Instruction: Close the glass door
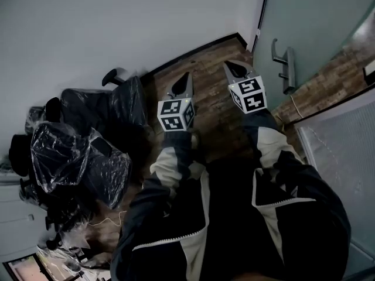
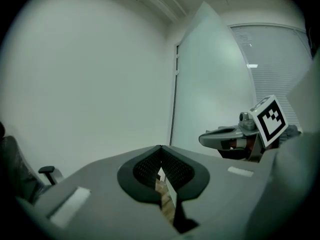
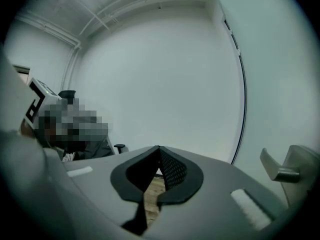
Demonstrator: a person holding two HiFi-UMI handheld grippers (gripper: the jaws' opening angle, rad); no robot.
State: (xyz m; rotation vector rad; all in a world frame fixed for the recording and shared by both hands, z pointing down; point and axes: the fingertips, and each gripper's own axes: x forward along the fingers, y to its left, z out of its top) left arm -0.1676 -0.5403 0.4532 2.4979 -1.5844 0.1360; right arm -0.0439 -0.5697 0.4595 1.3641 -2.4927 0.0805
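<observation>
Jaws on both tools are pressed together and carry nothing: my left gripper [image 2: 161,148] shows its ribbed pads meeting at the tip with only wood floor [image 1: 205,107] visible beneath them, and my right gripper [image 3: 159,148] reads the same. Both grippers point slightly downward over the floor, side by side. The glass door [image 1: 316,22] stands ahead and to my right, its dark-trimmed edge running down beside the corner of the white wall [image 1: 117,22]. Its lever handle [image 1: 284,63] sits near my right gripper, off to that gripper's right and not touching it. I judge the step in hand to be the approach, since the door is not yet contacted. Expect the panel to be heavy, rigid and smooth: it should start slowly, carry momentum once moving, and offer no purchase on bare glass, where closed tips would slide. The lever is the preferred contact point, hooked or pushed with the side of the closed right jaws. Alternatively, press flat on the panel close to the handle, where leverage is likely greatest. Avoid sharp impact on the glass. Plastic-wrapped office chairs [image 1: 88,151] stand well to my left.
</observation>
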